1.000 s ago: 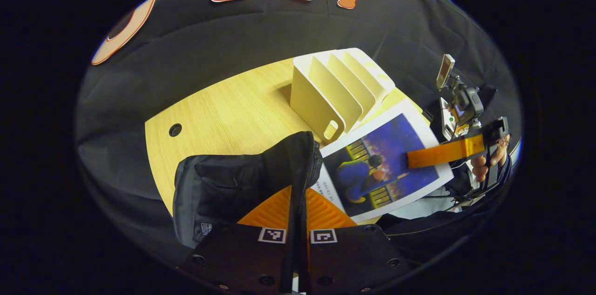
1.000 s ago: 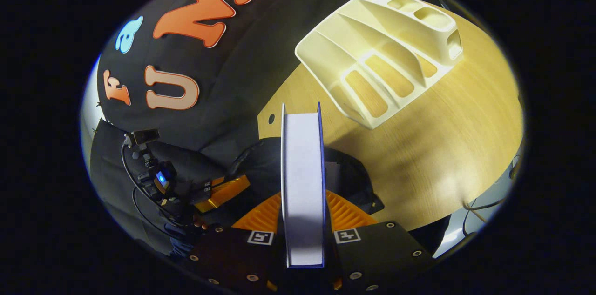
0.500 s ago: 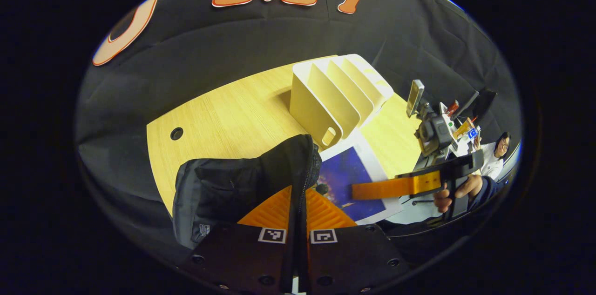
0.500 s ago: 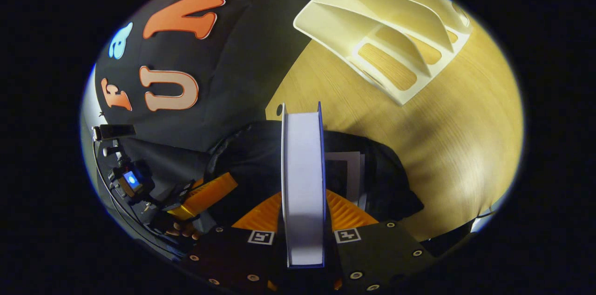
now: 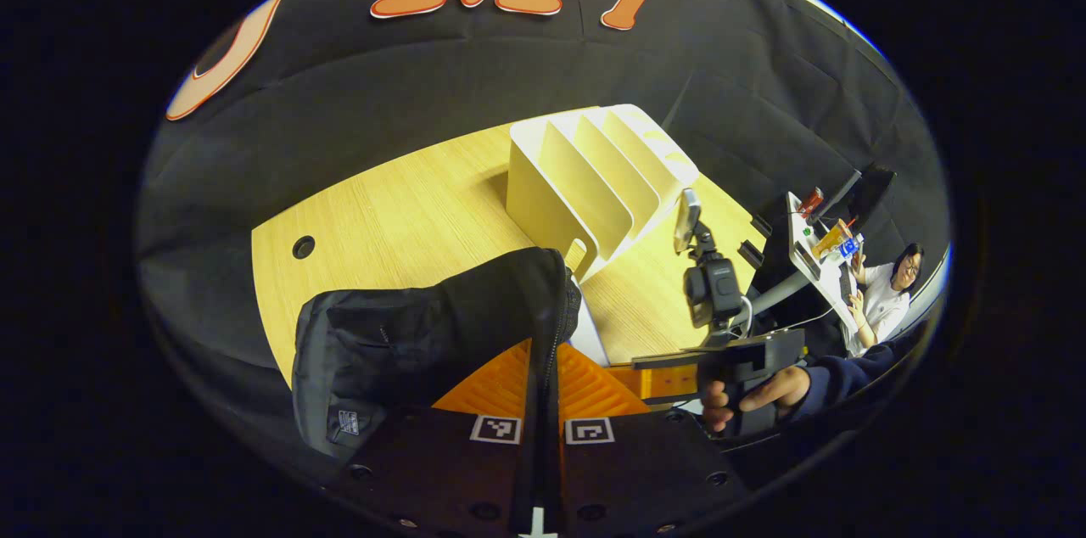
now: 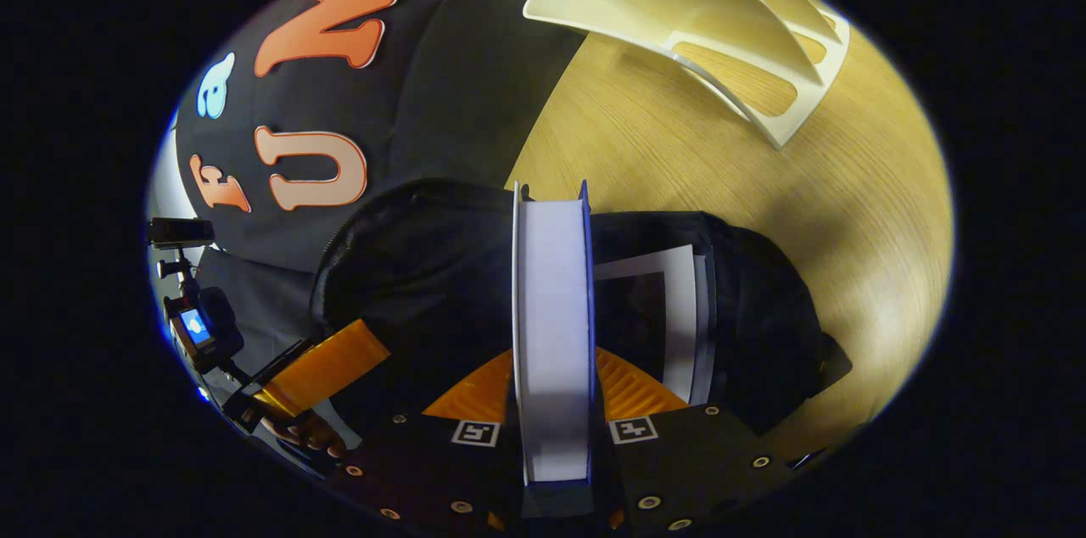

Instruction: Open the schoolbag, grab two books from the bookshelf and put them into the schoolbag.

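Note:
In the left gripper view my left gripper (image 5: 543, 343) is shut on the zipper edge of the black schoolbag (image 5: 407, 334) and holds that flap up. The cream bookshelf (image 5: 594, 182) stands behind it with bare slots. A hand brings the right gripper (image 5: 657, 378) in low beside the bag, and a white book corner (image 5: 590, 339) shows there. In the right gripper view my right gripper (image 6: 551, 351) is shut on a book (image 6: 551, 300), seen page edge on, over the open schoolbag (image 6: 424, 266). Another book (image 6: 670, 309) lies inside it. The left gripper (image 6: 327, 360) is at the bag's left rim.
The wooden table (image 5: 407, 207) has a cable hole (image 5: 303, 247) at its left. The bookshelf (image 6: 704, 20) is beyond the bag in the right gripper view. A person (image 5: 887, 300) sits at a desk (image 5: 814, 249) past the table's right end.
The right gripper has carried the book down and towards the bag; its cover has gone behind the held flap. The bag's opening now lies under the book. The left gripper keeps its hold.

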Available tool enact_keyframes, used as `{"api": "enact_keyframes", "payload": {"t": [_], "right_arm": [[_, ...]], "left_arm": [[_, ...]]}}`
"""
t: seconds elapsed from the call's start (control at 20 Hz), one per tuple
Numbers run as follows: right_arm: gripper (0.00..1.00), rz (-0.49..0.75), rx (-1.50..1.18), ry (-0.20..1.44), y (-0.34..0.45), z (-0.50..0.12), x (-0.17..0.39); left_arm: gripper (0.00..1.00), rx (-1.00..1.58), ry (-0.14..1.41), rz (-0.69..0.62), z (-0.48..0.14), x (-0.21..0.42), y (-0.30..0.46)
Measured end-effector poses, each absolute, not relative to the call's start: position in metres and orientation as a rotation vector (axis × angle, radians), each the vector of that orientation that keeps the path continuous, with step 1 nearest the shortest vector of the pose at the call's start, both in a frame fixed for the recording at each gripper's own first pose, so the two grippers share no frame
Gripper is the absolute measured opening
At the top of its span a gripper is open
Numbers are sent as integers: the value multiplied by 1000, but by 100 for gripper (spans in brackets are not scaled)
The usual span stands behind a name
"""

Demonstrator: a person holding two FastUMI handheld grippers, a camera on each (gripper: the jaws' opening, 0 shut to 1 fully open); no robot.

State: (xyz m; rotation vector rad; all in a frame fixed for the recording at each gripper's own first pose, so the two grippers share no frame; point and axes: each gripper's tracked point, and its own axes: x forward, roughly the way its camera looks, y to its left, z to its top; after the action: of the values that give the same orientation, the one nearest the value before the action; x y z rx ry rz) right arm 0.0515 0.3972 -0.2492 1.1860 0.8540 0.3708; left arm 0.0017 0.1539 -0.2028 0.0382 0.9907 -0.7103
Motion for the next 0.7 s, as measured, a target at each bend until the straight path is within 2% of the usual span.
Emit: {"api": "enact_keyframes", "payload": {"t": [0.2, 0.3, 0.4, 0.45, 0.5, 0.55, 0.65, 0.7], "right_arm": [[33, 387, 1181, 875, 408, -256, 56], [37, 371, 1149, 918, 411, -263, 56], [47, 367, 1061, 973, 412, -276, 51], [57, 387, 1035, 993, 407, -270, 45], [82, 393, 1003, 1010, 402, -270, 41], [83, 386, 956, 1017, 394, -274, 38], [98, 362, 846, 1021, 369, -280, 31], [98, 352, 813, 1019, 357, -281, 30]], "left_arm": [[5, 17, 988, -707, -203, -2, 153], [5, 4, 982, -685, -202, -2, 157], [5, -7, 978, -658, -203, -3, 160], [5, -12, 977, -644, -205, -3, 161], [5, -12, 975, -630, -206, -4, 163], [5, -16, 977, -613, -209, -5, 163], [5, -23, 983, -586, -213, -7, 160], [5, -18, 985, -576, -215, -8, 158]]}}
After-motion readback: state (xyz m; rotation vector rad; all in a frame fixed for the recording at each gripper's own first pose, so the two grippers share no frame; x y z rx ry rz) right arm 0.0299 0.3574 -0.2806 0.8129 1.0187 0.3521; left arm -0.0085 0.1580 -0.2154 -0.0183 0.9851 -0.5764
